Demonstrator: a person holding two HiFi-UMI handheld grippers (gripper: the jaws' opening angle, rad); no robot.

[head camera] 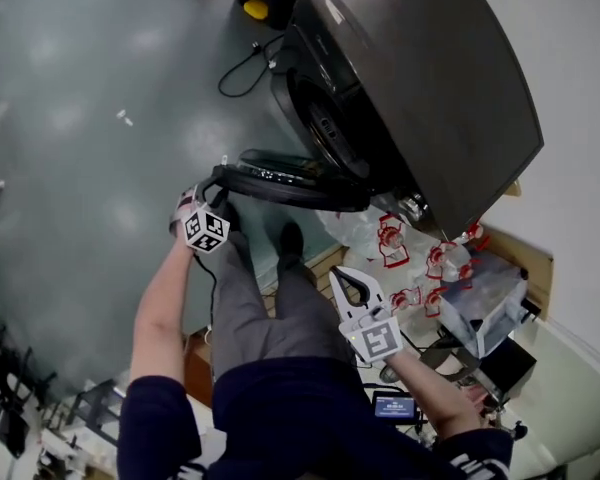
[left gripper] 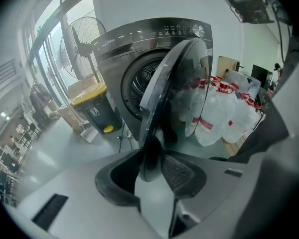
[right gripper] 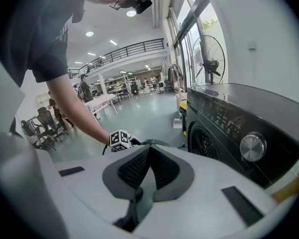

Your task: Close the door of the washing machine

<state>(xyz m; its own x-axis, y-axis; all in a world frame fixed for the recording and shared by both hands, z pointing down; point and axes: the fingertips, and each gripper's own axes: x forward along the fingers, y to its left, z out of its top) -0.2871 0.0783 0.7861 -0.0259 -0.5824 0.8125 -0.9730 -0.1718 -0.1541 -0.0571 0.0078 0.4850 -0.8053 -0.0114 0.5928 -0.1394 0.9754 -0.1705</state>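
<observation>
Right tool (head camera: pixel 342 276) idles low at five o'clock, jaws pressed together on nothing. My left tool (head camera: pixel 218 190) pinches the door (head camera: pixel 290 180) rim, at eight o'clock of the washing machine (head camera: pixel 430 88). Door's wide open; I reckon the whole swing shut is left.

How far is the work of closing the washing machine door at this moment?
Done: the left tool is clamped on the rim of the door. In hand: the door stands wide open, away from the washing machine, and the drum opening is uncovered. Left: swing the door to the front and press it shut. The right tool is shut, empty and apart from the door.
</observation>
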